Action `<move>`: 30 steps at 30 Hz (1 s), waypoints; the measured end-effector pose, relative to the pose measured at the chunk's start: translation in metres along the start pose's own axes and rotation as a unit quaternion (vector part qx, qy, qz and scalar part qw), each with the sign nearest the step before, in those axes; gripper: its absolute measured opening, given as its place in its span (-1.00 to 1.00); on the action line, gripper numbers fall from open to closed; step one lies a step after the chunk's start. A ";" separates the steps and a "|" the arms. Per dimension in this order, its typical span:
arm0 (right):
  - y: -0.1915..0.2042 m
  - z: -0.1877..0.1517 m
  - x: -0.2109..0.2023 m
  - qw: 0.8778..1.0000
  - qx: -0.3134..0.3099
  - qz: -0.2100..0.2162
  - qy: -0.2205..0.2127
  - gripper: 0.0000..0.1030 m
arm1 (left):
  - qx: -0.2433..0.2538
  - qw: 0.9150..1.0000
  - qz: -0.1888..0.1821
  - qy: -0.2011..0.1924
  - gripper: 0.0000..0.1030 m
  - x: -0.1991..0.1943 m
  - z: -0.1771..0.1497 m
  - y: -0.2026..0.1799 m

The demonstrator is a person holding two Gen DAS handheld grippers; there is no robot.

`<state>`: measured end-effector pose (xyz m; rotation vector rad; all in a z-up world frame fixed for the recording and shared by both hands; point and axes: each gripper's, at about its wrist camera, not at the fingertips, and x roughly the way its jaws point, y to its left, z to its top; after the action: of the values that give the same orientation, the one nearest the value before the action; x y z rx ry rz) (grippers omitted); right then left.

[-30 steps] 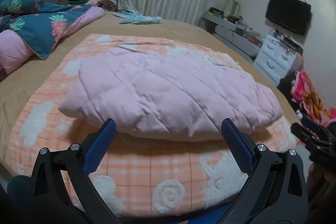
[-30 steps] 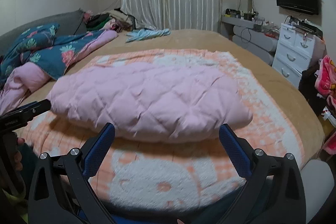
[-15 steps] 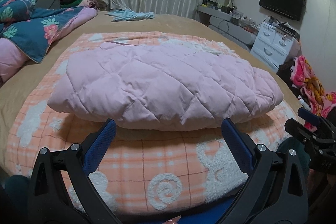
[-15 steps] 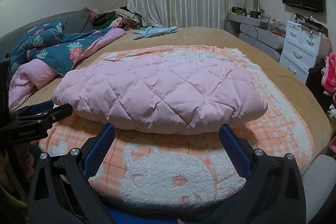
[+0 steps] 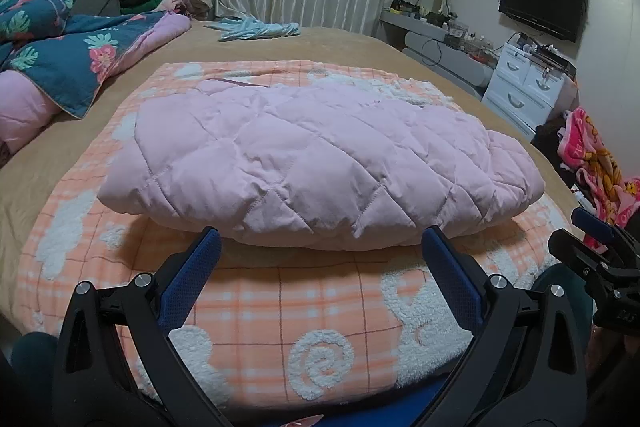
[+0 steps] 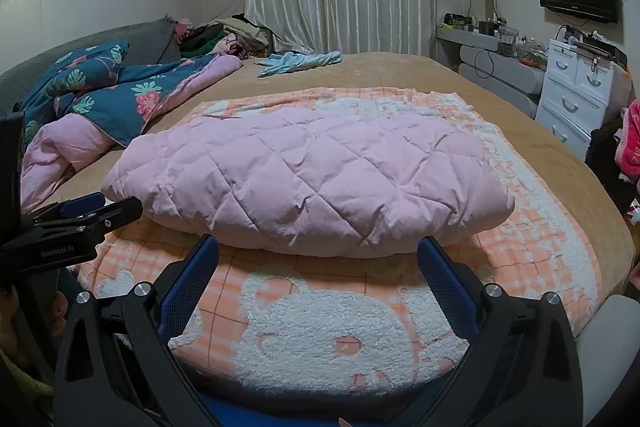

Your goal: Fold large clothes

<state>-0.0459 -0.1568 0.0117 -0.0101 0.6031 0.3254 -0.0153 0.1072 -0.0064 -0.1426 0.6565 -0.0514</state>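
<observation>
left gripper (image 5: 320, 247) jaws released, empty | right gripper (image 6: 318, 247) jaws released, empty | both just short of near hem | jacket (image 5: 320, 155) folded, puffy, on blanket (image 5: 280, 307) on bed (image 6: 400, 75) | likely next: grip hem corners evenly, fold flat, press air out

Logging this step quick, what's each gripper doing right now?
Left gripper: open, holding nothing.
Right gripper: open, holding nothing.

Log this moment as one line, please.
left: open | right: open | coat: folded, on blanket, untouched
</observation>
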 end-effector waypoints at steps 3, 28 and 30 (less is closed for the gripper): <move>0.000 0.000 0.000 1.000 0.001 0.002 0.000 0.92 | 0.000 1.000 0.001 -0.001 0.82 -0.001 0.000 0.000; 0.002 0.000 0.000 1.000 -0.002 0.001 0.002 0.92 | -0.001 1.000 0.010 -0.005 0.82 -0.007 0.003 0.002; 0.002 0.000 0.000 1.000 -0.002 0.001 0.002 0.92 | -0.001 1.000 0.009 -0.006 0.82 -0.008 0.004 0.002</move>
<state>-0.0470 -0.1549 0.0120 -0.0134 0.6057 0.3286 -0.0194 0.1105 0.0011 -0.1392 0.6457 -0.0332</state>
